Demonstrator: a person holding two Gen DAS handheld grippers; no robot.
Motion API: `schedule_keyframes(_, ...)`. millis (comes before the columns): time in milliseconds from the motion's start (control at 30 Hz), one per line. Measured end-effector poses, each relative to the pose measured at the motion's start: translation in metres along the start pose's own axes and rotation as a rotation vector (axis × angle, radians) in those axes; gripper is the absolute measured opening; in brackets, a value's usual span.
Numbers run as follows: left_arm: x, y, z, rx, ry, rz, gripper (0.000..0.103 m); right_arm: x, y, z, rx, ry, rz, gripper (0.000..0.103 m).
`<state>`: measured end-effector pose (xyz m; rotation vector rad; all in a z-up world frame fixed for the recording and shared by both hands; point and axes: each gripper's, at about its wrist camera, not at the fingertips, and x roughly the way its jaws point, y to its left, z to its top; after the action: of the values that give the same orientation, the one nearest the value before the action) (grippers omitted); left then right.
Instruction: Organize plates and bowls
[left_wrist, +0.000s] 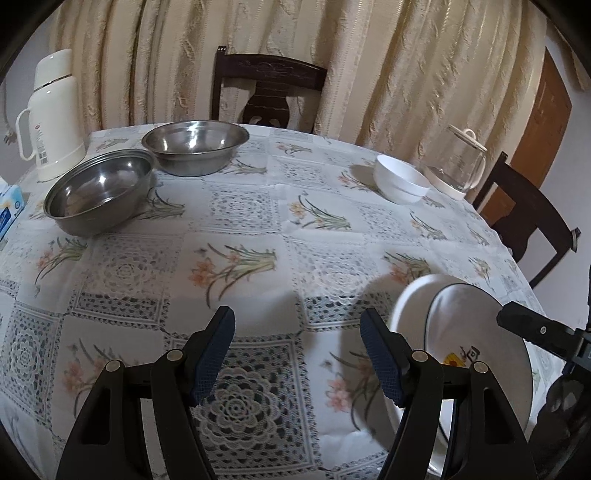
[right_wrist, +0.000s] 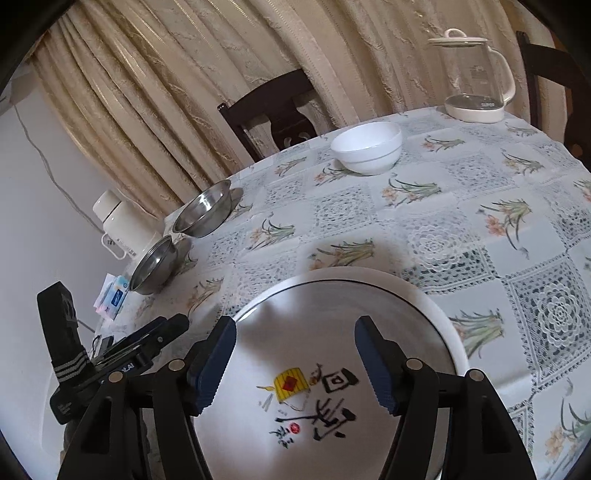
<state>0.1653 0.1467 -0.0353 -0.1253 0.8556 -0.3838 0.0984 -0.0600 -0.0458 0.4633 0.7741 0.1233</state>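
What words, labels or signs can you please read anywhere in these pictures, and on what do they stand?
Nothing reads with certainty.
White decorated plate: black brush calligraphy and red seals, not legible to me.
Cream thermos flask: red logo and barcode label, too small.
Blue-and-white tissue pack: print blurred.
Clear glass kettle: markings too small.
Left gripper: white lettering, partly hidden.

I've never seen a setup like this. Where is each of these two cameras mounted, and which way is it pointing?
Left wrist: sits on the left gripper, looking across the table at the steel bowls; its open fingers show, the right gripper at the edge.
Right wrist: sits on the right gripper, open, looking down on the plates.
Shared: white bowl, kettle, thermos.
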Motion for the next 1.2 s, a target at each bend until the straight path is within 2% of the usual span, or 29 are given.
schedule_keyframes(267,0.003,0.02,0.006,-0.035,0.004,0.011,0.071,0.013,0.014,0.009,-0.014,0.046,0.019,0.07)
schedule_keyframes(500,0.0,0.05,0.015,-0.113,-0.002,0.025,0.071,0.027,0.033,0.026,-0.025,0.108,0.059,0.07)
schedule_keyframes(633,-0.009,0.069,0.026,-0.147,-0.025,0.048,0.071,0.034,0.045,0.038,-0.027,0.136,0.088,0.071)
schedule_keyframes(700,-0.013,0.077,0.032,-0.159,-0.041,0.063,0.071,0.037,0.053,0.044,-0.034,0.145,0.1,0.075)
schedule_keyframes(967,-0.029,0.114,0.054,-0.236,-0.098,0.12,0.071,0.052,0.083,0.061,-0.081,0.182,0.12,0.076)
schedule_keyframes(1200,-0.034,0.137,0.068,-0.259,-0.136,0.192,0.071,0.073,0.108,0.072,-0.066,0.275,0.178,0.076)
